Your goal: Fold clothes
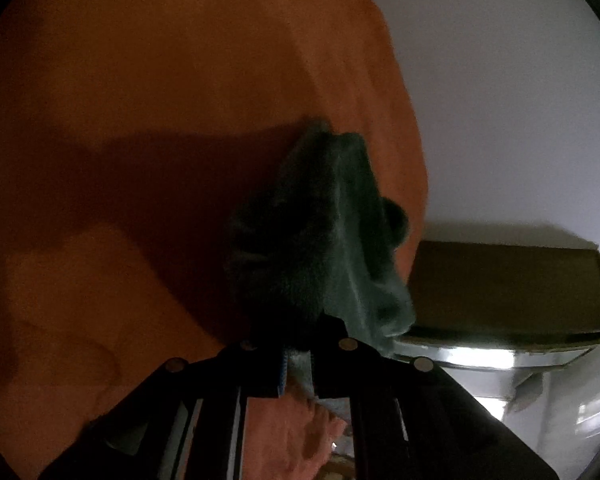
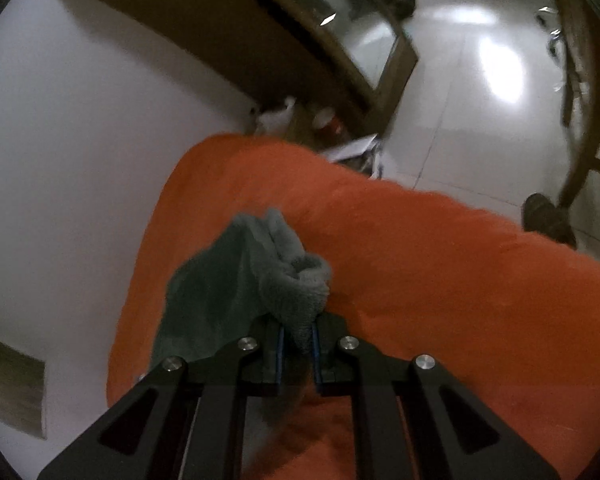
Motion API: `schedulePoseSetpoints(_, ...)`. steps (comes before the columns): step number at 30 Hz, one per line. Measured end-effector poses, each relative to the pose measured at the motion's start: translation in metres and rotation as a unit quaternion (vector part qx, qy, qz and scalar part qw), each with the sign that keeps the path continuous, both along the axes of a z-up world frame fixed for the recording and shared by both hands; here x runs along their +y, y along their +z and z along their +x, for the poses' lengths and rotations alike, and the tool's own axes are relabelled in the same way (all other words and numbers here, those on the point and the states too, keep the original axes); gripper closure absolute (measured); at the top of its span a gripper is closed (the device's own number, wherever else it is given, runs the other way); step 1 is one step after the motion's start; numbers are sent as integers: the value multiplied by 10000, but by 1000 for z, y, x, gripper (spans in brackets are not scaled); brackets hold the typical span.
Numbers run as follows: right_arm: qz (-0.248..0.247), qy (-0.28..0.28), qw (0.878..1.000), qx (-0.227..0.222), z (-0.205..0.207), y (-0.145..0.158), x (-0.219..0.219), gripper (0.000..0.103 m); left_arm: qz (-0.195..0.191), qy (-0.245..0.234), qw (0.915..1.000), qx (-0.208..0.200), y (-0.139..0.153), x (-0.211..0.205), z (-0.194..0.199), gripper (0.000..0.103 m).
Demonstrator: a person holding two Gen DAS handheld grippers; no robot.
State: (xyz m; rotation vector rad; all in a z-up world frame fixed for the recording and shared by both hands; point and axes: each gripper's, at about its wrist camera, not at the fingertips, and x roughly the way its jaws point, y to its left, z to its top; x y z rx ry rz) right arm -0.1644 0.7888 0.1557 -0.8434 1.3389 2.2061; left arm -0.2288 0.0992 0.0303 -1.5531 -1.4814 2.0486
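Note:
A grey-green fleecy cloth point(image 1: 320, 232) hangs bunched from my left gripper point(image 1: 298, 356), which is shut on its edge. The same cloth point(image 2: 244, 280) shows in the right wrist view, where my right gripper point(image 2: 298, 344) is shut on another bunched part of it. Both grippers hold the cloth above an orange fabric-covered surface point(image 1: 140, 120), which also shows in the right wrist view point(image 2: 420, 280). The left wrist view is dark, and shadow falls across the orange surface.
A white wall point(image 1: 500, 100) stands beside the orange surface. A brown cardboard box point(image 1: 508, 288) lies at the right. In the right wrist view, a wooden glass-fronted cabinet point(image 2: 340, 40), glossy tiled floor point(image 2: 480, 80), a chair frame point(image 2: 580, 100) and a shoe point(image 2: 548, 216).

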Motion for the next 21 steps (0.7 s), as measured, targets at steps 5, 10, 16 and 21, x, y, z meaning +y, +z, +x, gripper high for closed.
schedulePoseSetpoints(5, -381, 469, 9924, -1070, 7, -52, 13, 89, -248, -433, 9964, -683, -21, 47, -23, 88)
schedulePoseSetpoints(10, 794, 1060, 9667, -2191, 4, -36, 29, 68, -686, -141, 9951, -701, 4, 4, -29, 87)
schedulePoseSetpoints(16, 1148, 2707, 9536, -651, -85, 20, 34, 37, -1079, -704, 9916, 63, 41, -7, -122, 44)
schedulePoseSetpoints(21, 1153, 3719, 9200, -449, -224, 13, -7, 37, -950, -2087, 9709, 686, 70, 89, -244, 44)
